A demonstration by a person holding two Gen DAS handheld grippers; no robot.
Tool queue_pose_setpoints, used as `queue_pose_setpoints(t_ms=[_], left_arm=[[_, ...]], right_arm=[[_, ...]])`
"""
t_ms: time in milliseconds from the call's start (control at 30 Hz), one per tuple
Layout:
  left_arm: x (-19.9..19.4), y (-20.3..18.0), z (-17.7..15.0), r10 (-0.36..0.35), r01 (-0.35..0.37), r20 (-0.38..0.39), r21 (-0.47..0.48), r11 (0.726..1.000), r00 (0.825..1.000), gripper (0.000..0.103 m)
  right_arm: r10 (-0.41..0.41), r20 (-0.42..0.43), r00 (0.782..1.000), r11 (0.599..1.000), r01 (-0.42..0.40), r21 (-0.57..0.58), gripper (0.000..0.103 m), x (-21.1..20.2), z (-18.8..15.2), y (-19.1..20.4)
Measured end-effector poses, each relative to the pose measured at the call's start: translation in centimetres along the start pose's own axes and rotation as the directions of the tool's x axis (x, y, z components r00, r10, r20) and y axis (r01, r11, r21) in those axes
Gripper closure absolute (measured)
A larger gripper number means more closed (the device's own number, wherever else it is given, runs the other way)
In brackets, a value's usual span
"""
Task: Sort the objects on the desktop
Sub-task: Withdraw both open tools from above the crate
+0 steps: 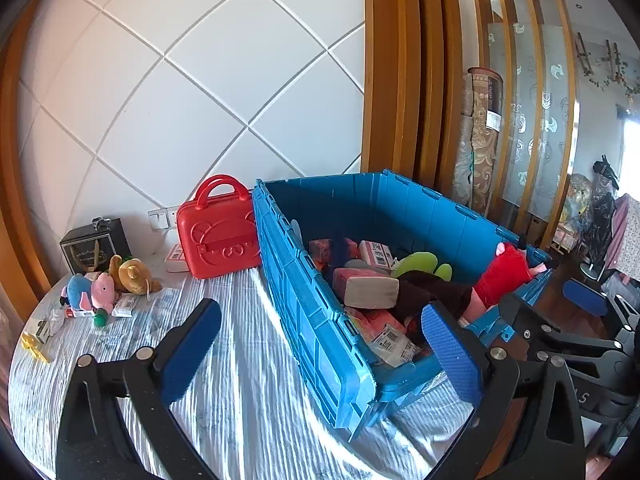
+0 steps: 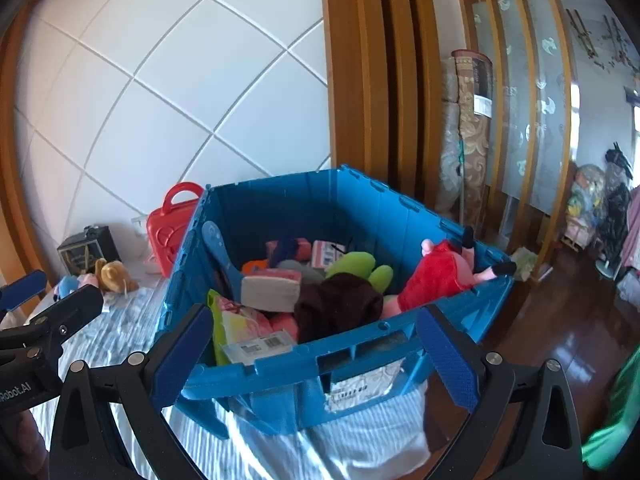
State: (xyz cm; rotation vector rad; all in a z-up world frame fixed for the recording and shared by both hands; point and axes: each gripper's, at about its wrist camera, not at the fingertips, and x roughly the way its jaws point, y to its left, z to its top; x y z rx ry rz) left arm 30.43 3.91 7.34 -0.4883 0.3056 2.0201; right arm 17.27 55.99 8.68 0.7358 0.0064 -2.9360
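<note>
Left wrist view: striped-cloth counter [image 1: 224,380] against white panelled wall [image 1: 180,80]; blue crate [image 1: 316,320] long axis runs toward wall. Both hand-held grippers [image 1: 320,356] [image 2: 316,356] spread apart, empty

White panelled wall [image 1: 192,80], wooden floor [image 2: 568,320]

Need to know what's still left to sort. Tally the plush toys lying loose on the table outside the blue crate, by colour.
Blue plush: 1
Pink plush: 1
Brown plush: 1
Total: 3, all clustered left of the red case, outside the blue crate.
</note>
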Motion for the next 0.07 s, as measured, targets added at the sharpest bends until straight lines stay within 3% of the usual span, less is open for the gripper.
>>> queue_pose_setpoints(t_ms=[67], left_arm=[[0.07, -0.21, 0.07, -0.002, 0.002, 0.001, 0.005, 1.0, 1.0, 0.001]], right_arm=[[-0.004, -0.002, 1.0, 1.0, 0.004, 0.002, 0.0, 0.01, -0.08, -0.2]])
